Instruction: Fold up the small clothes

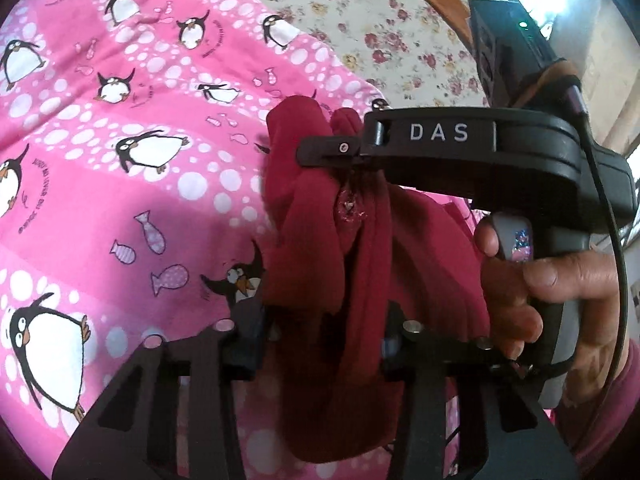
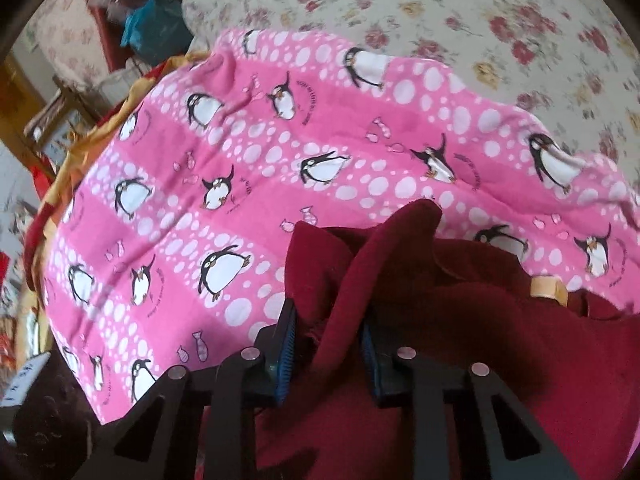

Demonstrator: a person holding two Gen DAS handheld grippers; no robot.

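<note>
Dark red fleece garment [image 1: 360,248] hangs bunched between both grippers above a pink blanket printed with penguins, fish and white dots [image 1: 120,184]. In the left wrist view the left gripper [image 1: 320,336] has its jaws closed on a thick fold of the red cloth, which drapes down between its black fingers. Just beyond, the right gripper [image 1: 340,152], marked DAS and held by a hand [image 1: 536,292] at the right, bites into the upper part of the same garment. The right wrist view shows that gripper's blue pads [image 2: 288,344] pinching a ridge of the fleece, the rest spilling to the right. A cream bedcover with red flowers [image 2: 480,20] lies on the far side.
</note>
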